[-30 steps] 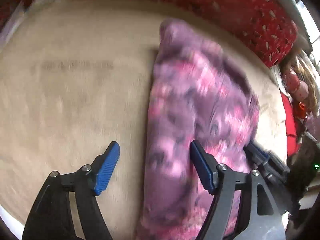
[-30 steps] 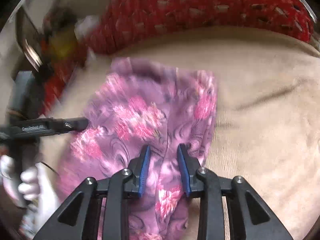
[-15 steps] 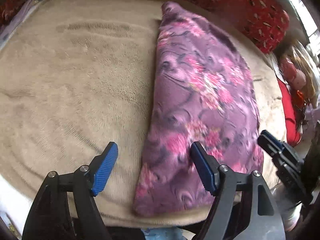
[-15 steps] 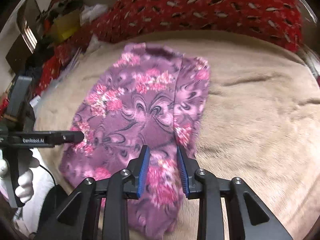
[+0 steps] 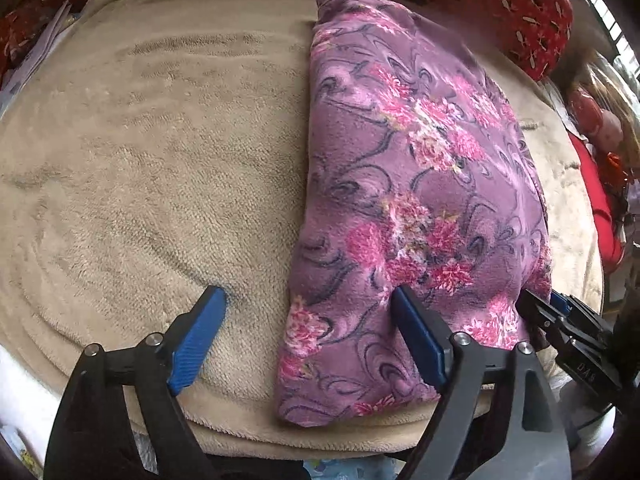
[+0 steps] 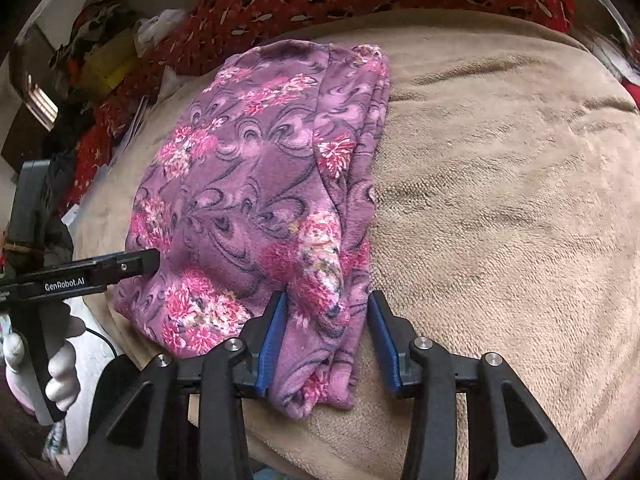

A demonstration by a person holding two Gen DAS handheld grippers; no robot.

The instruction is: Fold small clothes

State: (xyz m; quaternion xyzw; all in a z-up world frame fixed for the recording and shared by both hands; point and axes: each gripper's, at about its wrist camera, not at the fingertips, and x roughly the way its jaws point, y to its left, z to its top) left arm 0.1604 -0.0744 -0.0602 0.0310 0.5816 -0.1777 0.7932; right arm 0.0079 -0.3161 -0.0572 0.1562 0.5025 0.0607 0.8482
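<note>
Purple floral garment (image 5: pixel 420 184) folded into a long strip on the beige blanket (image 5: pixel 152 168), near edge overhanging slightly.

Left gripper (image 5: pixel 308 340) spread wide, released, straddling the near left corner of the cloth. Right gripper (image 6: pixel 328 344) partly parted around a raised fold at the near right edge, seemingly loose rather than clenched. Likely risks: plush layers slipping apart if only the top ply gets pinched; near end dragged off the blanket edge by a pull toward the body; uneven lift skewing the next fold.

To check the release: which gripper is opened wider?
The left gripper: its fingers stand far apart, across the purple floral garment's edge; the right gripper shows a narrower gap.
</note>
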